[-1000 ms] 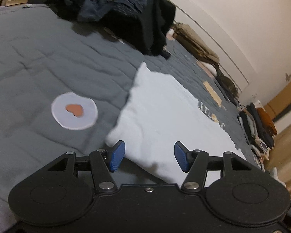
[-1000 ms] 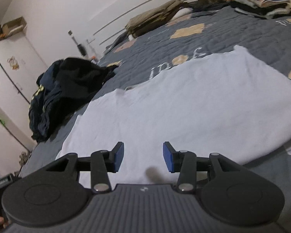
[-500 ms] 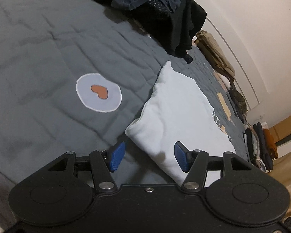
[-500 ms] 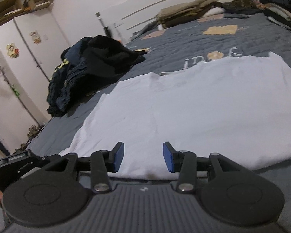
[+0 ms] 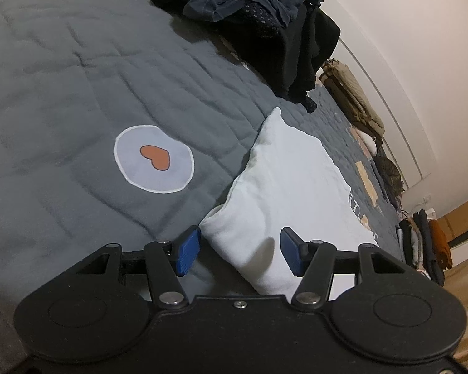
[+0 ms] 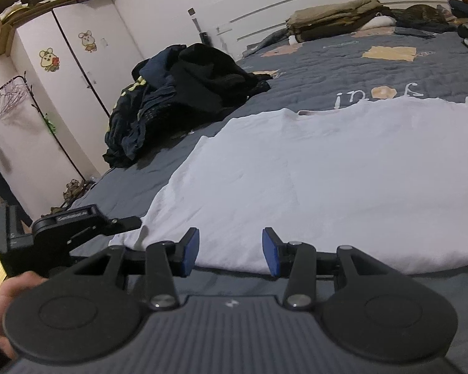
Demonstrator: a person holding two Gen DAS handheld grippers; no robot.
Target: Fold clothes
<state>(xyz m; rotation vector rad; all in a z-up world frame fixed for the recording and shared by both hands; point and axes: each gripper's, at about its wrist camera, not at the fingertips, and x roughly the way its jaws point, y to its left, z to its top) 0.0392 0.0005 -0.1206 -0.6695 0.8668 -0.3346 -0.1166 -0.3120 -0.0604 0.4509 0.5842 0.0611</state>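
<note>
- Left wrist view: the left hand-held gripper [image 5: 238, 251] is released, jaws wide apart, holding nothing. It hovers over the near corner of the white garment [image 5: 291, 193], which lies flat on the grey bed [image 5: 62, 87]. One blue pad sits just beside the corner's edge, the other over the cloth.
- The garment's long axis runs from this near corner away toward the far right, along the bed toward the folded stacks [image 5: 427, 243] at its far end. Its far corner points at the dark pile [image 5: 265, 15] of unfolded clothes.
- A round patch with an orange heart [image 5: 154, 159] lies on the quilt, near the garment's left edge but apart from it.
- Right wrist view: the right hand-held gripper [image 6: 231, 251] is also released and empty, jaws spread over the near hem of the same garment [image 6: 327, 180]. Here the cloth spreads broadly left to right across the bed [image 6: 390, 71].
- The left gripper [image 6: 78, 227] shows at the lower left, close to the hem's left end.
- Judgement: the step in hand seems to be taking hold of the near edge for a fold. It would go best if both grippers come low enough to catch every layer, pinch at matching points on the hem, then lift evenly so the cloth stays unwrinkled.
- The risk is pinching the quilt along with the hem.
</note>
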